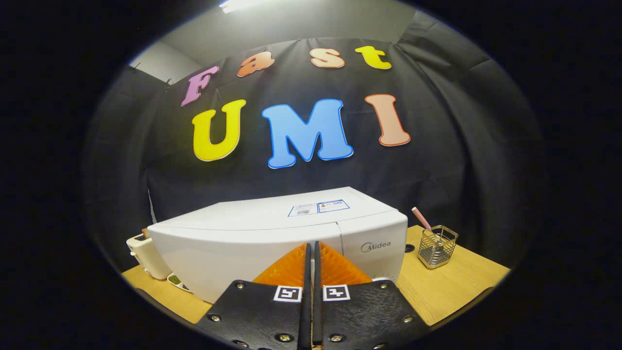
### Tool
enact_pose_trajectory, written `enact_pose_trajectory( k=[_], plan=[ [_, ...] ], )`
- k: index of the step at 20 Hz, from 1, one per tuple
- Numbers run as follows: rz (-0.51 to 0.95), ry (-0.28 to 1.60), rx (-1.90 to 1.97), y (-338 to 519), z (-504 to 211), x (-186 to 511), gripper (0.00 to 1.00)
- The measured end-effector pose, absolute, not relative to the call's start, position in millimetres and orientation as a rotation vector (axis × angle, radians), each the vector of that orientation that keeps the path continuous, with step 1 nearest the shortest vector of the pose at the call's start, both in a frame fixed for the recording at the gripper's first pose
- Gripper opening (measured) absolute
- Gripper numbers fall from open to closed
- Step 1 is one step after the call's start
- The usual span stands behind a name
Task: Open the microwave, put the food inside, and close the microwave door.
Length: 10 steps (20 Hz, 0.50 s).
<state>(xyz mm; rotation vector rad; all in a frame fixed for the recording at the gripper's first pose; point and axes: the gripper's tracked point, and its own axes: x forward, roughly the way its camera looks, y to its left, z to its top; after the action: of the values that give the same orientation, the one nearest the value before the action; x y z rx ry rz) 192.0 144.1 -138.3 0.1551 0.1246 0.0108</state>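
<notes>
I am holding the gripper fingers pressed together with nothing between, tips pointing at the closed white microwave, wire cutlery holder sitting beside it on the wooden table

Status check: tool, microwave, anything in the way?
Tool shut, empty, fingers right at the microwave front. Door closed. Toaster and wire holder flank it, clear of the door.

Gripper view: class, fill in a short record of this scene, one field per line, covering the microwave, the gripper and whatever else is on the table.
microwave: white, door closed, on the wooden table
gripper: fingers shut together, nothing between them, tips just in front of the microwave door
toaster: cream, beside the microwave's far end
wire holder: metal, on the table by the microwave's control side, with a checked-handled utensil standing in it
food dish: partly hidden by the microwave; contents unclear
</notes>
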Motion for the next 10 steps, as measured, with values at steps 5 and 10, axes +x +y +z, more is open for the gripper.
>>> enact_pose_trajectory(
  k=[5, 10],
  plan=[
    [0.010, 0.145, 0.078, 135.5, -106.3, 165.7, 0.67],
    [0.010, 0.051, 0.137, 126.6, -17.9, 128.7, 0.88]
  ],
)
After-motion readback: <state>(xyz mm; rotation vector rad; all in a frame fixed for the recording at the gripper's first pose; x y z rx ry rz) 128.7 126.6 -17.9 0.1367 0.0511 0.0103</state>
